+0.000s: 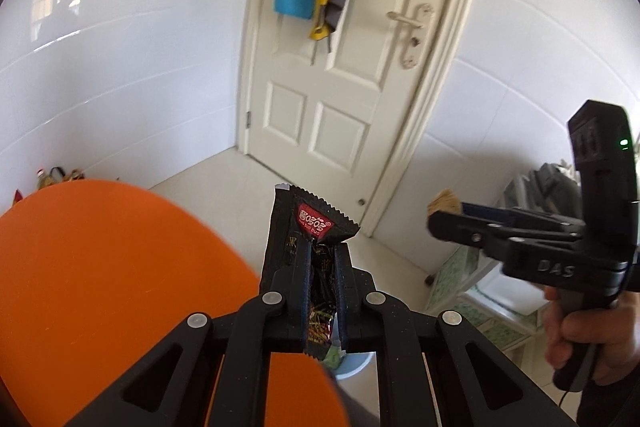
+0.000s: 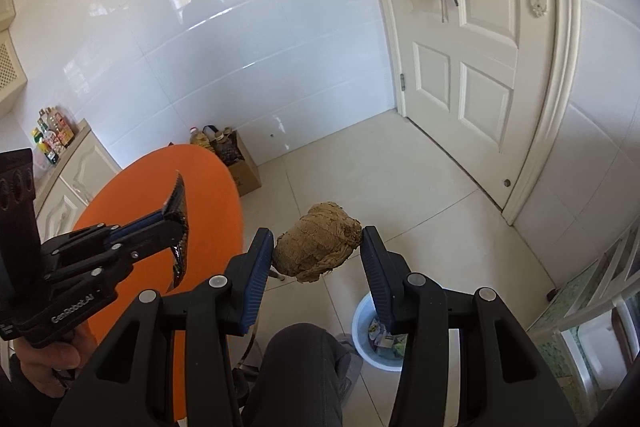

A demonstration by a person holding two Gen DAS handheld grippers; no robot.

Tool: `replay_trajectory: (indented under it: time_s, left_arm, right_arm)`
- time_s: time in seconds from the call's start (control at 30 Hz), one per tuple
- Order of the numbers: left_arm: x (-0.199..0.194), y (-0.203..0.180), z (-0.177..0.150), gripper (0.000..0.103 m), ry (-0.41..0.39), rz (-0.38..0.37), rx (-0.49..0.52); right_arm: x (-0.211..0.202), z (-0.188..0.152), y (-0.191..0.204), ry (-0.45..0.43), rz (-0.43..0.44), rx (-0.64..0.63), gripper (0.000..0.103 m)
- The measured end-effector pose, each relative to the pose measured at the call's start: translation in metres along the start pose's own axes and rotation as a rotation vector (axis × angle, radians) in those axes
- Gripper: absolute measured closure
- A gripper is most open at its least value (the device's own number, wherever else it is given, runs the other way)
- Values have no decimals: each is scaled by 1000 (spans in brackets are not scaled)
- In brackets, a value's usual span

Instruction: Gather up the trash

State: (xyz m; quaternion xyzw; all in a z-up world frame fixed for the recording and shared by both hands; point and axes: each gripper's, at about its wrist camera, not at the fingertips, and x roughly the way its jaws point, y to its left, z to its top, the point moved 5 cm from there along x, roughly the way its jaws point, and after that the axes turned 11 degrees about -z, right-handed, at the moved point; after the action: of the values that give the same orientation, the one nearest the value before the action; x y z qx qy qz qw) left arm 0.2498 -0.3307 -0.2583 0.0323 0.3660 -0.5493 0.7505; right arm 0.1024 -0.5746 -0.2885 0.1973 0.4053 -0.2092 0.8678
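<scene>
My left gripper (image 1: 322, 251) is shut on a black snack wrapper (image 1: 310, 223) with a red label, held upright in the air past the orange table's edge. It also shows in the right wrist view (image 2: 180, 223) with the wrapper (image 2: 179, 205) edge-on. My right gripper (image 2: 318, 241) is shut on a crumpled brown paper ball (image 2: 316, 243), held above the floor. It shows in the left wrist view (image 1: 444, 215) at the right, the brown ball (image 1: 442, 201) peeking behind its fingers. A white-blue trash bin (image 2: 366, 337) with rubbish in it stands on the floor below.
A round orange table (image 1: 100, 287) is at the left. A white door (image 1: 340, 75) with hanging clothes is ahead. A cardboard box of bottles (image 2: 236, 159) stands by the wall. A white rack (image 2: 592, 327) is at the right. A person's knee (image 2: 296, 367) is below my right gripper.
</scene>
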Motion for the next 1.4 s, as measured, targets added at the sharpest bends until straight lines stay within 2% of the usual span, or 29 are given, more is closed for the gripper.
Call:
replay_trajectory:
  time_s: [0.17, 0.33, 0.6, 0.7, 0.77, 0.83, 0.97, 1.03, 1.07, 1.13, 1.17, 1.23, 1.3, 1.4]
  left_arm:
    - [8, -15, -5, 97, 14, -52, 24]
    - [38, -18, -10, 97, 77, -105, 18]
    - [107, -1, -12, 97, 232, -143, -37]
    - [138, 6, -7, 96, 299, -138, -47]
    - [151, 11, -4, 95, 352, -102, -39]
    - [160, 13, 6, 90, 366, -102, -40]
    - [169, 26, 16, 56, 399, -76, -52]
    - [169, 29, 22, 50, 395, -67, -56]
    - [169, 31, 24, 45, 397, -64, -58]
    - [166, 32, 27, 34, 393, -48, -56]
    - [169, 25, 27, 27, 387, -38, -49]
    - [159, 20, 29, 19, 370, -22, -34]
    - [150, 17, 33, 7, 350, -3, -27]
    - [122, 8, 31, 2, 310, 22, -11]
  right_arm:
    - [0, -2, -30, 4, -40, 29, 57]
    - [17, -14, -59, 43, -76, 57, 57]
    - [80, -47, -101, 173, -97, 119, 57]
    - [109, -62, -113, 233, -98, 136, 57]
    - [130, -73, -121, 275, -95, 142, 56]
    - [149, -85, -126, 323, -96, 142, 55]
    - [172, -99, -137, 370, -80, 174, 52]
    - [175, -100, -142, 367, -83, 185, 33]
    - [175, -101, -144, 365, -87, 189, 27]
    - [174, -100, -147, 358, -91, 201, 6]
    - [172, -99, -150, 347, -100, 210, 3]
    - [168, -97, -153, 334, -129, 221, 0]
    - [164, -96, -157, 330, -149, 229, 0]
    - [154, -91, -157, 310, -166, 232, 0]
